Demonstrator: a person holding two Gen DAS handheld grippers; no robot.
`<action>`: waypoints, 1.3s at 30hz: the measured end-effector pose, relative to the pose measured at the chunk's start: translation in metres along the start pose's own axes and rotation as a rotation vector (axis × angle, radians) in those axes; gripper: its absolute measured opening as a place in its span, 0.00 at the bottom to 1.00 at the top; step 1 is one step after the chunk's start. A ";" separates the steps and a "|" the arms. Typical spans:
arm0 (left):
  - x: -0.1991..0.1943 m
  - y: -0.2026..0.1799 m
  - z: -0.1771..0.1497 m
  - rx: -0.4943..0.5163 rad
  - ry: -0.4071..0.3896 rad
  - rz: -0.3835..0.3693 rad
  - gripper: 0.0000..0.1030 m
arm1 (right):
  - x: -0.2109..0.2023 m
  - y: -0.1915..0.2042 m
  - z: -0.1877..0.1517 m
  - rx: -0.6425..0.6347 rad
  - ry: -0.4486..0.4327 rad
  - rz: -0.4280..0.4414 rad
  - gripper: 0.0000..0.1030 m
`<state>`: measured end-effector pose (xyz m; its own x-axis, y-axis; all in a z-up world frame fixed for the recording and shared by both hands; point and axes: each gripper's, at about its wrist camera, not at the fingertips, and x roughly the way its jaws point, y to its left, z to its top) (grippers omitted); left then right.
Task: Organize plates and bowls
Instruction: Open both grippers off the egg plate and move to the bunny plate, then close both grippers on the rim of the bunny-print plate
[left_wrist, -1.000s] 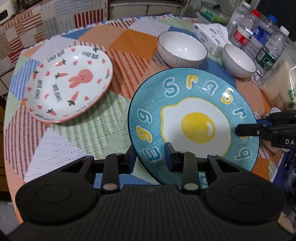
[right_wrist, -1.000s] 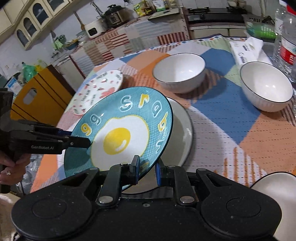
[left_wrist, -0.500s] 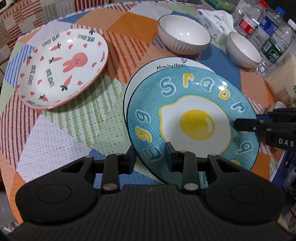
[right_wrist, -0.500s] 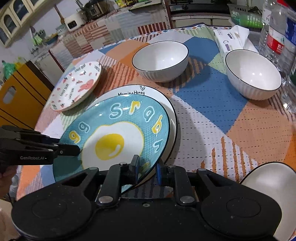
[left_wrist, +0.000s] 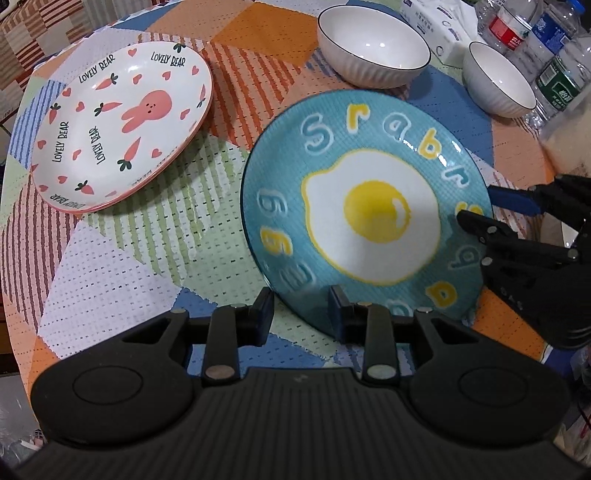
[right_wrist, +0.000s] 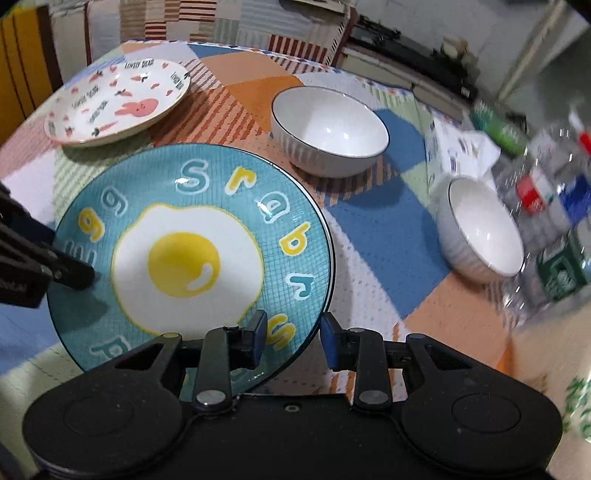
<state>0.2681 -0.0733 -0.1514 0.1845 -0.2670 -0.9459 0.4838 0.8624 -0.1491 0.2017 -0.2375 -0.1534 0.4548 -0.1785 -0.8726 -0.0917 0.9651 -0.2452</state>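
Round glazed egg plate (left_wrist: 369, 218) on woven tablecloth (left_wrist: 122, 266).

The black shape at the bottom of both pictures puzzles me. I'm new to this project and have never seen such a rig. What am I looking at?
There is no robot here. A person holds a two-finger clamp in each hand, and each clamp carries a wide-angle camera that looks along its fingers. One picture looks out over the left gripper, the other over the right gripper.

On the patchwork tablecloth are a blue fried-egg plate, a rabbit plate, two white bowls and some water bottles.

Both grippers are open. Each has its fingers on either side of the blue plate's rim, but neither is pinching it.
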 end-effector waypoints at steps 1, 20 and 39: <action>-0.001 0.002 0.000 -0.012 0.003 -0.008 0.29 | 0.000 0.002 0.001 -0.010 -0.006 -0.015 0.35; -0.099 0.018 -0.031 0.024 -0.150 0.075 0.28 | -0.076 -0.010 0.022 0.089 -0.226 0.062 0.41; -0.181 0.113 -0.009 -0.098 -0.299 0.228 0.68 | -0.135 0.035 0.132 -0.149 -0.307 0.370 0.80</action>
<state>0.2812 0.0766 0.0007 0.5264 -0.1646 -0.8341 0.3203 0.9472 0.0151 0.2535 -0.1543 0.0118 0.6053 0.2571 -0.7533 -0.4116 0.9111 -0.0198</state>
